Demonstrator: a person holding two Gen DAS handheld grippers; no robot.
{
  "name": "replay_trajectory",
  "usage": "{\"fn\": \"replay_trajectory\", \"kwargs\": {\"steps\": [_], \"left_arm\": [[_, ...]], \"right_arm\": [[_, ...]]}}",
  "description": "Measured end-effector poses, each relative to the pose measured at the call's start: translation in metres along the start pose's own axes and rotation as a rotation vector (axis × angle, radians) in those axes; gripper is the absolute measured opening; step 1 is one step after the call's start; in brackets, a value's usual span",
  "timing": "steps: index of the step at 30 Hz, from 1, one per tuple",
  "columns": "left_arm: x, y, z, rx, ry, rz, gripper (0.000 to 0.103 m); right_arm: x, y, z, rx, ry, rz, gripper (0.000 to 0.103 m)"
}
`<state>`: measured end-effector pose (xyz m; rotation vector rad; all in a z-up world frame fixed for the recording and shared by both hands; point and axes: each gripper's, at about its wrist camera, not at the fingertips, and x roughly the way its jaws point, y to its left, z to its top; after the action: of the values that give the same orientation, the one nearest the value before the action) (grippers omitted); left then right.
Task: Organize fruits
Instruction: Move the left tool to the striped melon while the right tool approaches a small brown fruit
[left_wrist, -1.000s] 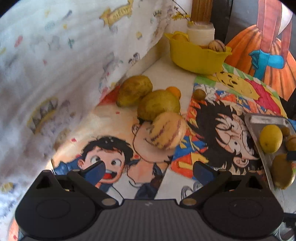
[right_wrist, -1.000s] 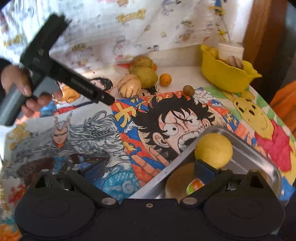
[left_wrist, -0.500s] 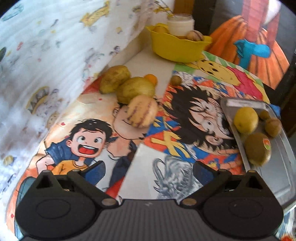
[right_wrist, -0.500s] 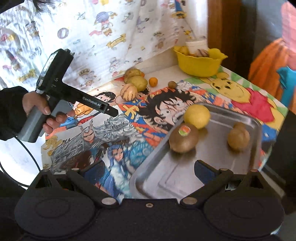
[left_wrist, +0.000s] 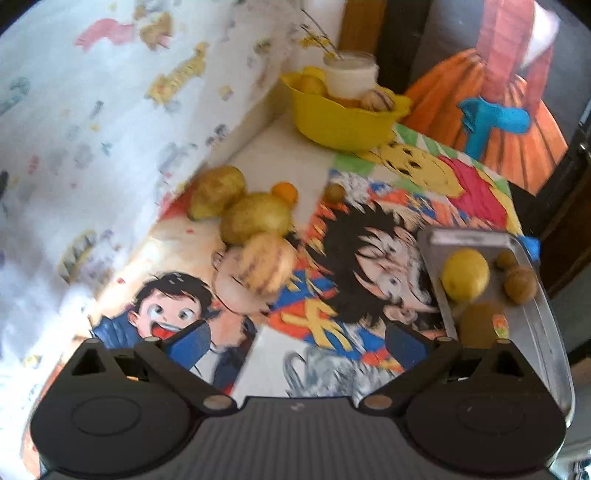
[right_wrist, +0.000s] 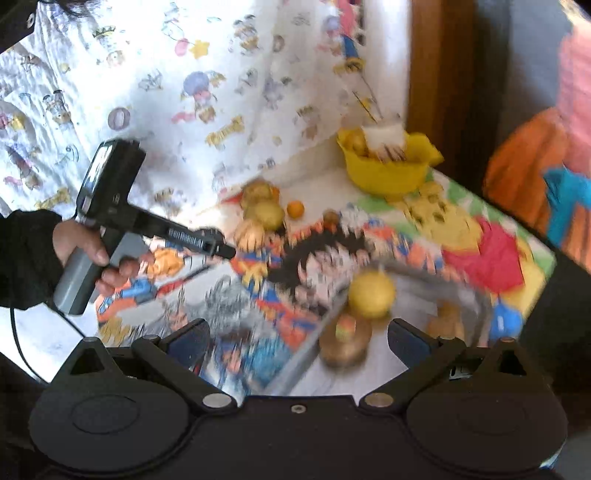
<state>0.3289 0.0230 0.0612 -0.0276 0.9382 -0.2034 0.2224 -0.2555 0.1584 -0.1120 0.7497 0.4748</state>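
Observation:
A striped melon (left_wrist: 264, 264), two yellow-green fruits (left_wrist: 256, 218) (left_wrist: 216, 190), a small orange (left_wrist: 284, 192) and a small brown fruit (left_wrist: 335, 192) lie on the cartoon cloth. A metal tray (left_wrist: 546, 332) at the right holds a lemon (left_wrist: 465, 274), a kiwi (left_wrist: 480, 325) and two small brown fruits (left_wrist: 521, 284). My left gripper (left_wrist: 295, 339) is open and empty, short of the melon. My right gripper (right_wrist: 295, 341) is open and empty above the tray (right_wrist: 476, 295), where the lemon (right_wrist: 371, 293) and kiwi (right_wrist: 343, 341) show blurred. The left gripper also shows in the right wrist view (right_wrist: 207, 243).
A yellow bowl (left_wrist: 340, 118) with fruit stands at the back, a white jar (left_wrist: 351, 77) behind it. A printed white cloth (left_wrist: 92, 129) hangs along the left side. The table's edge runs behind the tray at the right.
My left gripper has moved forward toward the melon. My right gripper has swung, and its view has blurred; the tray now sits lower and closer in it.

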Motion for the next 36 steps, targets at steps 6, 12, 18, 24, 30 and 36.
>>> {"fn": "replay_trajectory", "kwargs": {"steps": [6,12,18,24,30,36], "left_arm": [[0.013,0.023,0.011,-0.043,-0.047,0.057,0.103],[0.032,0.036,0.016,-0.03,-0.089,0.074,0.103],[0.049,0.034,0.014,0.041,-0.104,0.071,0.103],[0.067,0.037,0.018,0.035,-0.097,0.063,0.102],[0.076,0.035,0.016,0.042,-0.094,0.055,0.102],[0.081,0.032,0.02,0.021,-0.1,0.044,0.093]], "right_arm": [[0.064,-0.017,0.067,-0.177,-0.032,0.085,0.102],[0.153,-0.038,0.114,-0.414,0.033,0.137,0.102],[0.216,-0.05,0.136,-0.466,0.067,0.169,0.102],[0.262,-0.052,0.135,-0.476,0.132,0.175,0.1],[0.289,-0.055,0.133,-0.467,0.172,0.16,0.094],[0.313,-0.054,0.13,-0.428,0.195,0.153,0.085]]}}
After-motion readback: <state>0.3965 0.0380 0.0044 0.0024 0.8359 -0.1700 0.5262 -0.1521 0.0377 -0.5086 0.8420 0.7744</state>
